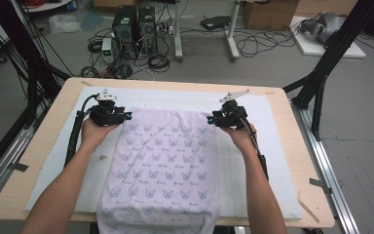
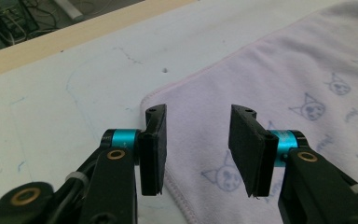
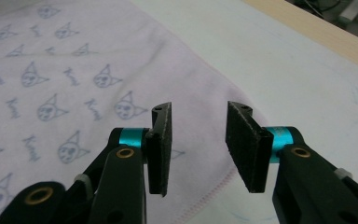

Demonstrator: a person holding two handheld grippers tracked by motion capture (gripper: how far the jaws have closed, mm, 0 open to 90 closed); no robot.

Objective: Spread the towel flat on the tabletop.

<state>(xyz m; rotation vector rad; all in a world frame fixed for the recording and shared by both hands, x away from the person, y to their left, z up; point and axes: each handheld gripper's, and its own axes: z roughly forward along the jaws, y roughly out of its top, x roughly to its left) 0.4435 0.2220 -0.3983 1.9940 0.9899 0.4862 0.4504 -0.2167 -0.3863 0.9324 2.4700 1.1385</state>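
A pale lilac towel point(image 1: 163, 161) printed with small cat faces lies flat on the white mat point(image 1: 53, 165), its near end hanging over the table's front edge. My left gripper point(image 1: 126, 116) hovers at the towel's far left corner point(image 2: 168, 100), jaws apart with nothing between the pads point(image 2: 154, 149). At the far right corner point(image 3: 228, 93) my right gripper point(image 1: 209, 119) stands the same way, open and empty, with the towel's hem point(image 3: 214, 186) lying below its fingers point(image 3: 247, 149). Both grippers point inward toward each other.
The mat covers most of a light wooden table point(image 1: 44, 131). Black frame posts point(image 1: 321, 83) stand at both back corners. Beyond the table, computer towers point(image 1: 134, 29) and cables lie on the floor. Bare mat flanks the towel on both sides.
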